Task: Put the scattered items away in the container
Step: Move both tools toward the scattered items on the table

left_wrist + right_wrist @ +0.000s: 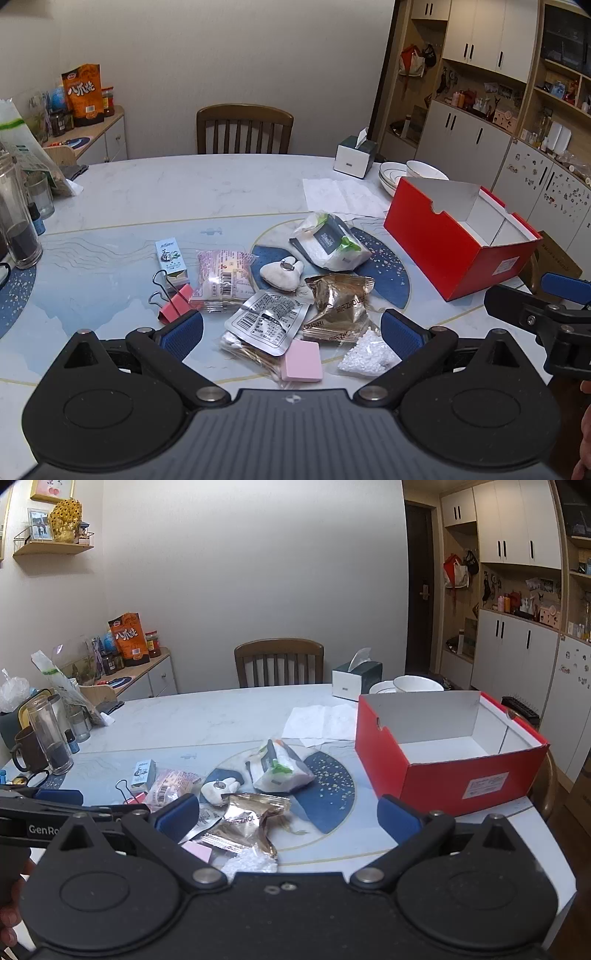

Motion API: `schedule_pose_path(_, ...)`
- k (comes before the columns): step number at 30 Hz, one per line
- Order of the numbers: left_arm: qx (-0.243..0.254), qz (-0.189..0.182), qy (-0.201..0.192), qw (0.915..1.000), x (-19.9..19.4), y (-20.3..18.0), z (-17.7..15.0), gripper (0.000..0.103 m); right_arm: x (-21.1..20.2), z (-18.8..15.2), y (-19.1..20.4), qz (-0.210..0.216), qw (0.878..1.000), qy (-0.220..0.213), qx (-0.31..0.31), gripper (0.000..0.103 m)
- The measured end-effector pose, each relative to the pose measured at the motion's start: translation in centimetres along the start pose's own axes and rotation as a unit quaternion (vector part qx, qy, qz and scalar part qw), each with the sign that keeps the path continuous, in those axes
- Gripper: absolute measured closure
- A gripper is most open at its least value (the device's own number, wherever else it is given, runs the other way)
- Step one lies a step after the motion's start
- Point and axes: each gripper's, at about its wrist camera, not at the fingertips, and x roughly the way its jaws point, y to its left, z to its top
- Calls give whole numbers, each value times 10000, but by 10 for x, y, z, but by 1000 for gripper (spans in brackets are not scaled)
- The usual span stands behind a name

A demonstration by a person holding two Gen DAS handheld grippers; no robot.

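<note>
A red cardboard box (439, 254) with a white, empty inside stands open at the table's right; it also shows in the right wrist view (436, 779). Scattered items lie in a pile: a gold snack packet (338, 306), a silver sachet (267, 321), a pink eraser (301, 360), a bag of white beads (369, 356), a pink-wrapped bun (223, 278), a white stone-like lump (282, 275), a wet-wipes pack (330, 243), a small green carton (171, 260) and a pink binder clip (173, 304). My left gripper (291, 334) is open above the pile. My right gripper (288, 818) is open over the gold packet (247, 827).
A tissue box (354, 157), stacked bowls (406, 175) and white paper napkins (341, 195) sit behind the box. Glass jars (18, 225) and a mug (27, 749) stand at the left edge. A wooden chair (243, 129) is at the far side.
</note>
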Motion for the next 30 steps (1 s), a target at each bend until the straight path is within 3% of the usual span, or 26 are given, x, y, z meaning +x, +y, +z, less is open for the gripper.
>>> schedule_pose_path(9, 61, -100, -31, 9999, 8, 12, 1, 0, 16, 1, 12, 99, 9998, 136, -67, 0)
schedule_pose_path(17, 467, -142, -16, 9988, 29, 25, -3, 0, 43, -12, 21, 174, 9982, 414, -403, 1)
schedule_pose_path(30, 861, -305, 345, 9952, 85, 42, -5, 0, 88, -34, 30, 54, 9933, 988, -591, 5)
